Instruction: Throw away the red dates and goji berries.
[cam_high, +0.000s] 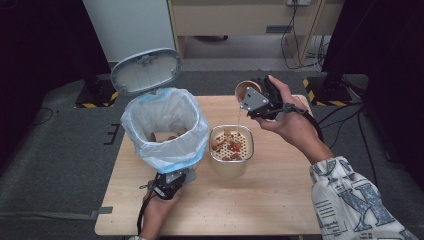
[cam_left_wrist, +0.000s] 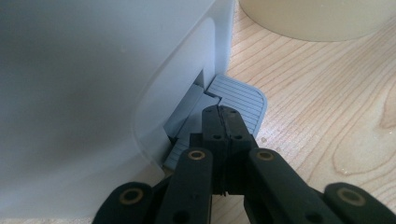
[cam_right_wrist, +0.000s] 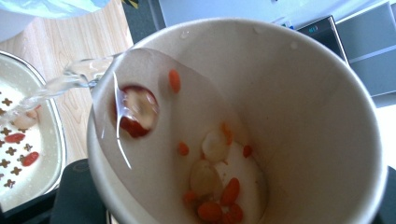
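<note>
My right gripper (cam_high: 259, 101) is shut on a paper cup (cam_high: 245, 90), held tilted above the table's far side. A thin stream of water (cam_high: 239, 117) runs from its rim into a cream bowl with a perforated strainer (cam_high: 250, 146). In the right gripper view the paper cup (cam_right_wrist: 289, 93) holds water, red berries and pale fruit pieces, and the water (cam_right_wrist: 70, 79) spills left toward the strainer (cam_right_wrist: 58, 149). My left gripper (cam_left_wrist: 222, 112) is shut, with its tips pressed on the grey pedal (cam_left_wrist: 243, 100) of a white bin (cam_left_wrist: 93, 93).
The bin (cam_high: 165, 125) stands at the table's left with its lid (cam_high: 146, 70) raised and a pale blue bag lining it; brown scraps lie inside. The wooden table (cam_high: 280, 200) has bare room at the front right. Dark floor surrounds it.
</note>
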